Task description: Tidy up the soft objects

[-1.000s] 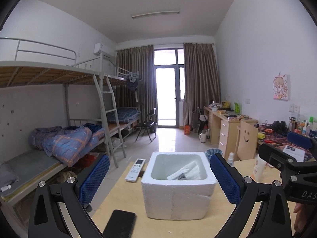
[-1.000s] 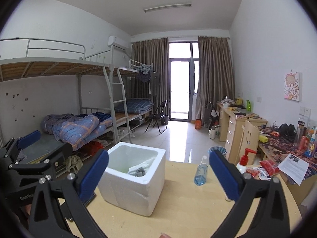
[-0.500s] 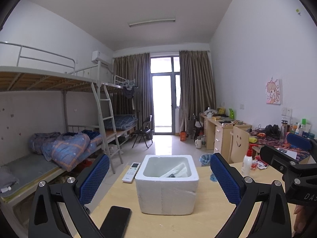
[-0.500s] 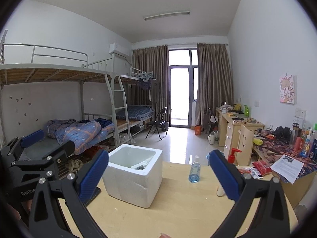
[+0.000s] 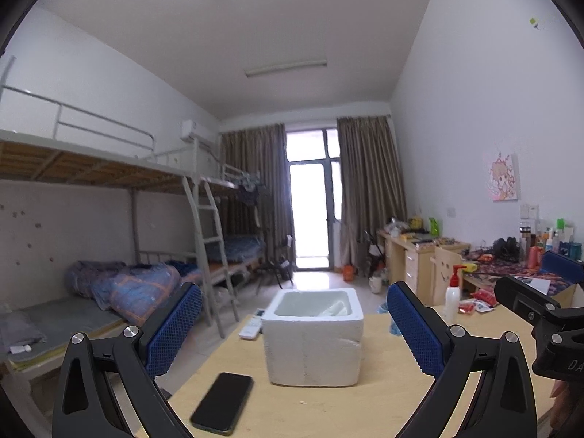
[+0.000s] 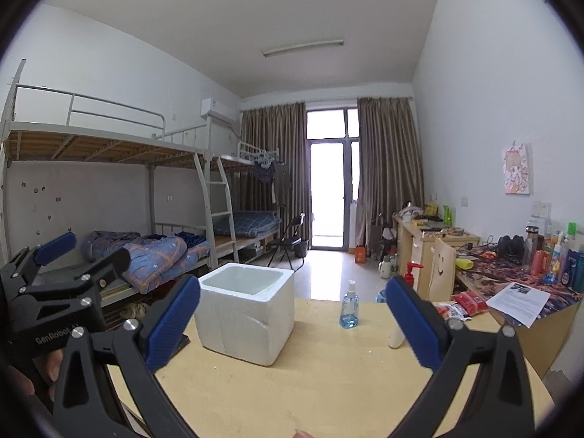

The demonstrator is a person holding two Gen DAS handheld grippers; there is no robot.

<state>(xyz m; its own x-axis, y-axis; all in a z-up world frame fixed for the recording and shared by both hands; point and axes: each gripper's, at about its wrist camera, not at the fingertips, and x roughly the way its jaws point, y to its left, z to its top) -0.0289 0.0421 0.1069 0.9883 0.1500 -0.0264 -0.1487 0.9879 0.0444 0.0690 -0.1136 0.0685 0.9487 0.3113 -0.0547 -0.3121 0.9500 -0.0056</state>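
Both grippers pull back and up from the foam box (image 5: 312, 335) on the table (image 5: 328, 408); left gripper (image 5: 294, 328) and right gripper (image 6: 292, 319) gape wide, empty. White soft items (image 5: 334, 308) sit inside, so organizing looks about finished.

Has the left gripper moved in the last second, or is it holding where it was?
Yes. The left gripper has pulled back from the white foam box, which looks smaller and shows more table before it.
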